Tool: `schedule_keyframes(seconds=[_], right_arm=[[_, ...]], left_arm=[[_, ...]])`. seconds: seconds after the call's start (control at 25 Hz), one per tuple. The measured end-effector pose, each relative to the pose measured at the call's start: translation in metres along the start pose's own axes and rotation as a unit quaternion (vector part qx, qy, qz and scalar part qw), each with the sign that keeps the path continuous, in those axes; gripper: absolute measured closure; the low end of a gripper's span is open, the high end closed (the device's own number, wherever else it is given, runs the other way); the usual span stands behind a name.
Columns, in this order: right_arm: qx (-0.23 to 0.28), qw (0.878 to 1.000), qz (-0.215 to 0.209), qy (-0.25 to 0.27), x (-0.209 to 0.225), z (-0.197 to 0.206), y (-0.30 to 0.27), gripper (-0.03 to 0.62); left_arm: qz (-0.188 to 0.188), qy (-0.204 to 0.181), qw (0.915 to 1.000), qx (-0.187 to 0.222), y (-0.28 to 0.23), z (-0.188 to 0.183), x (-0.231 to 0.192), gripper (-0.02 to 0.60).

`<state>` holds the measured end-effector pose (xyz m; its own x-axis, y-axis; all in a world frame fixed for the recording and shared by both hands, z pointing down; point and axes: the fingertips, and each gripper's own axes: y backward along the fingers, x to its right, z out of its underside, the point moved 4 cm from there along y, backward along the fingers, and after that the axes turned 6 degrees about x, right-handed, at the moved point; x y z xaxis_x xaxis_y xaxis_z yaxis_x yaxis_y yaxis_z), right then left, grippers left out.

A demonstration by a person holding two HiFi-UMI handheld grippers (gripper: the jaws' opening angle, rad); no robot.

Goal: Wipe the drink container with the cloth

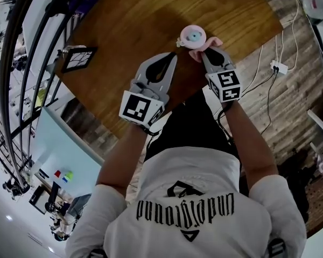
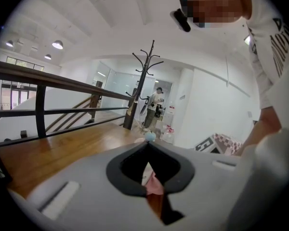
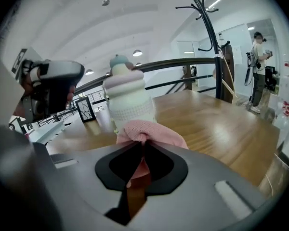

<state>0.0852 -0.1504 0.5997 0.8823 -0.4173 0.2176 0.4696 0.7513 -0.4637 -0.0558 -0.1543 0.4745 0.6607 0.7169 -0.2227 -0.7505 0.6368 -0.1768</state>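
The drink container (image 1: 193,35), a pink and white bottle with a blue cap, stands upright on the wooden table (image 1: 151,15). My right gripper (image 1: 207,51) is shut on a pink cloth (image 1: 198,54), held against the bottle's near side. In the right gripper view the cloth (image 3: 149,130) bunches at the tips of the right gripper (image 3: 142,142), just under the container (image 3: 127,97). My left gripper (image 1: 172,56) is shut and holds nothing, a little to the left of the bottle. The left gripper view shows the left gripper (image 2: 147,142) with the blue cap (image 2: 150,136) just beyond.
A black-framed picture (image 1: 78,58) stands near the table's left edge. A dark railing (image 1: 21,63) runs along the left. Cables and a power strip (image 1: 277,67) lie on the floor to the right. A coat rack (image 2: 142,81) and a person (image 3: 258,71) are far off.
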Motion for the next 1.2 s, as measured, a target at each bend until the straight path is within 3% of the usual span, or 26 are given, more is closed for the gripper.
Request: schedule_keyframes(seconds=[0.24,0.36,0.76,0.96,1.2], right_arm=[[0.047,0.995,-0.055,0.072,0.000,-0.057,0.021,0.566],[0.048,0.991,-0.083,0.093,0.006,-0.065,0.019,0.566],[-0.086,0.980,-0.165,0.068,0.038,-0.002,-0.027,0.566],[-0.101,0.964,-0.229,0.090,0.042,-0.002,-0.034,0.566],[-0.071,0.936,-0.324,0.120,0.042,-0.044,-0.027,0.566]], left_arm=[[-0.005,0.008,1.0000,0.001,-0.002,-0.002,-0.006,0.532],[-0.012,0.020,0.9997,-0.006,-0.005,-0.003,-0.007,0.532],[-0.035,0.007,0.9994,-0.007,-0.025,0.003,-0.025,0.532],[-0.038,0.010,0.9991,-0.013,-0.029,0.008,-0.030,0.532],[-0.051,0.012,0.9985,-0.014,-0.034,0.002,-0.034,0.532]])
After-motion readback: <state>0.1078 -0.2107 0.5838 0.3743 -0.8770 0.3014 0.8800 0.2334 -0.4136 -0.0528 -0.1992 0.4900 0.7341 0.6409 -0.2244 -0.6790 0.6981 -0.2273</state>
